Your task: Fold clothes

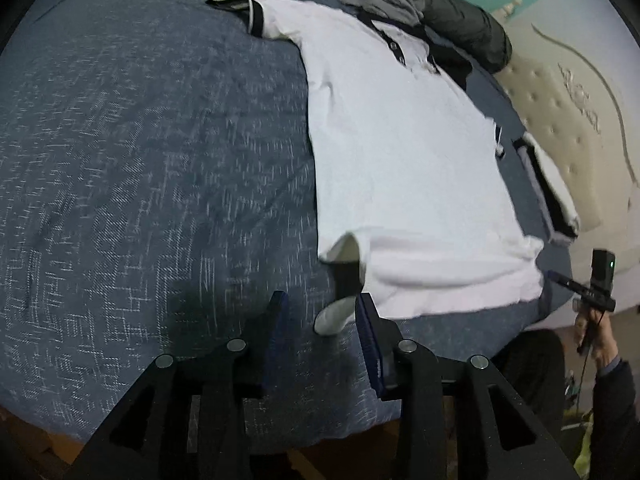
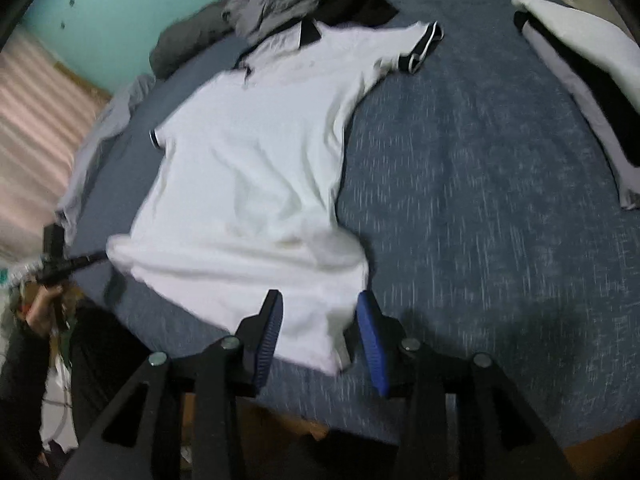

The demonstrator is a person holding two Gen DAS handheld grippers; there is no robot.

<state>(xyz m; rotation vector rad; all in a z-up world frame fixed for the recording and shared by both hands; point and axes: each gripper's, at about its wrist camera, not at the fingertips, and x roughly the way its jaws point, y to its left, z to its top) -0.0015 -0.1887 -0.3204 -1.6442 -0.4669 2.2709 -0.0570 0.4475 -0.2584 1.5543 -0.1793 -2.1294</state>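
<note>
Left wrist view: a white shirt (image 1: 404, 168) is spread flat on the bed (image 1: 140, 160). Both the left gripper (image 1: 320, 312) and the right gripper (image 2: 318, 312) are wide open, nothing held. Soft, light cloth; best pinched at the bottom corners

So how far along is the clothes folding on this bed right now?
Done: a folded stack of white, black and grey garments lies aside on the blue bedspread. In hand: the white polo shirt with black trim is spread flat, unfolded; the open left gripper and open right gripper sit at its hem corners. Left: folding it, then the crumpled grey pile.
</note>
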